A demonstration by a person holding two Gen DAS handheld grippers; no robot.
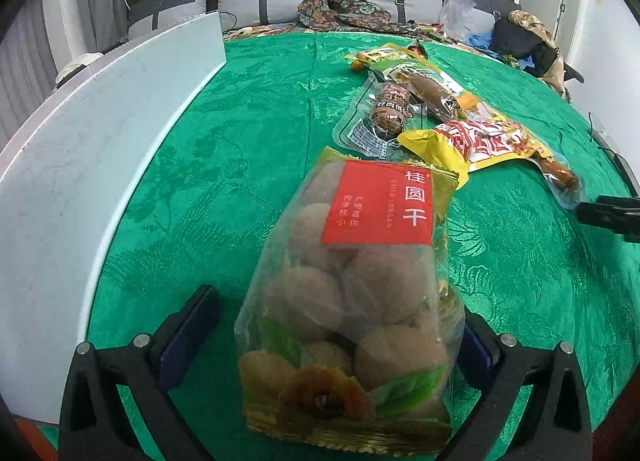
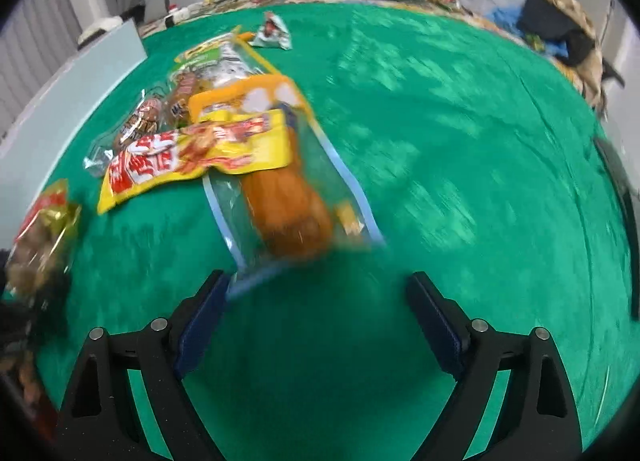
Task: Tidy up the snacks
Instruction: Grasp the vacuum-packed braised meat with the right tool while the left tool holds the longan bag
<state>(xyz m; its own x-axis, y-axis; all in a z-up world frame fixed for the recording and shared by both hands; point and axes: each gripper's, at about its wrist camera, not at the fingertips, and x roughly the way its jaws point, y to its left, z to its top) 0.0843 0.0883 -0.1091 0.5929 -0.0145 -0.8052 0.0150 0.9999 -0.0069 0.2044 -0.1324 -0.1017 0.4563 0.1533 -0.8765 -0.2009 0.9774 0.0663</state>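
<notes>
A clear bag of dried longans (image 1: 352,293) with a red label lies between the fingers of my left gripper (image 1: 340,325); the jaws stand wide, each finger beside the bag. Beyond it lies a pile of snacks: a sausage pack (image 1: 390,109), a yellow and red packet (image 1: 480,141). My right gripper (image 2: 316,309) is open and empty over the green cloth, just short of a clear pack with an orange drumstick (image 2: 288,213). The yellow and red packet (image 2: 192,153) lies across that pack. The longan bag (image 2: 40,237) shows at the far left.
A white board (image 1: 92,149) lies along the left of the green table (image 1: 240,141). A small silver snack packet (image 2: 274,33) lies at the far side. Pillows and clutter line the back. My right gripper's tip (image 1: 608,213) shows at the right edge.
</notes>
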